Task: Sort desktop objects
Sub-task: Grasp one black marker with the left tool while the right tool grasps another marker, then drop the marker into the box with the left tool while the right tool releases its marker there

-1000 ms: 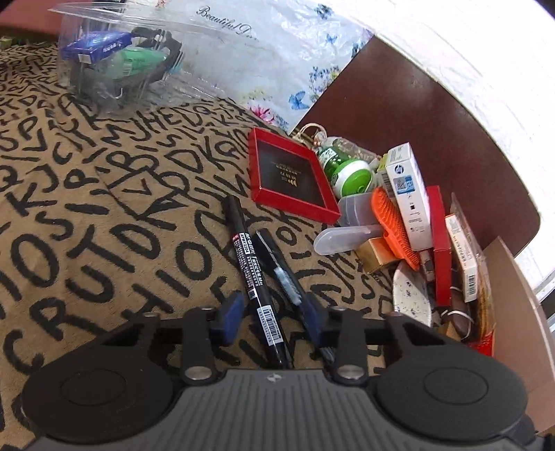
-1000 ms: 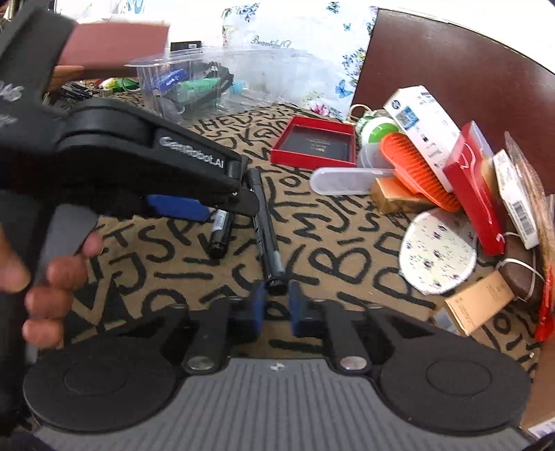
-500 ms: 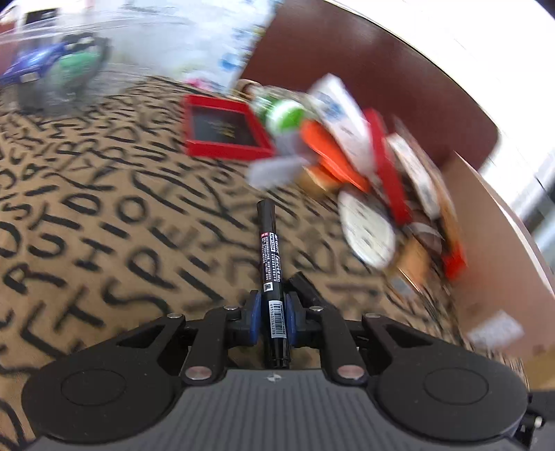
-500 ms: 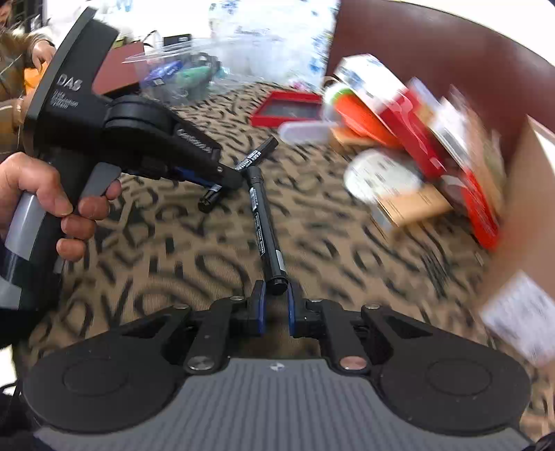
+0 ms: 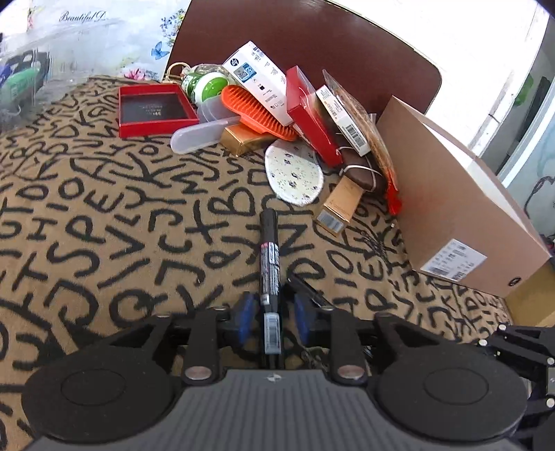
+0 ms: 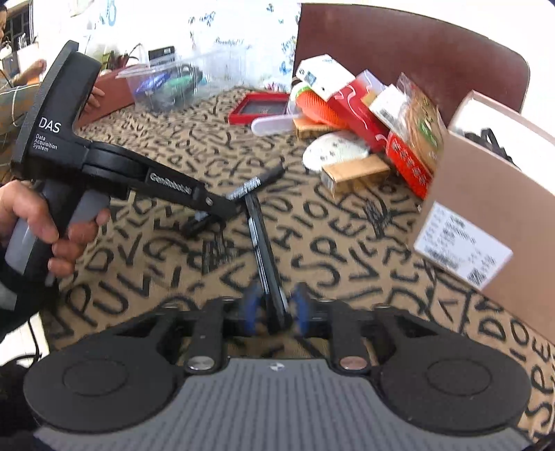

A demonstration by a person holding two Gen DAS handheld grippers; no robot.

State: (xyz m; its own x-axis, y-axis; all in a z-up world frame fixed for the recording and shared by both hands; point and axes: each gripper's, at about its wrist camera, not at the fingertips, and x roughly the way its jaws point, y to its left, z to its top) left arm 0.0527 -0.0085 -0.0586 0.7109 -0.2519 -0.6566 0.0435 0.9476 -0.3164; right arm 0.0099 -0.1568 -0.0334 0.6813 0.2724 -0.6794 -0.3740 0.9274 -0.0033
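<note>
Looking along the left wrist view: left gripper angled down over a tan tablecloth printed with black letters. A black marker lies straight out between the blue pads. It has a slim barrel, a red-and-white printed label and a white barcode sticker near the rear end. The jaws have just been opening; a gap shows on each side of the barrel, so nothing pinches it. The cardboard box to the right carries a white shipping label, too small to read. Legible: "hp" logo on a white carton; "Beautiful D…" on the floral sheet.

Right wrist view, blurred: right gripper has also just been opening, its pads apart around a second black marker whose print is unreadable. A hand holds the left gripper, marked "DAS Data Acquisition System" and "GenRobot.AI".
</note>
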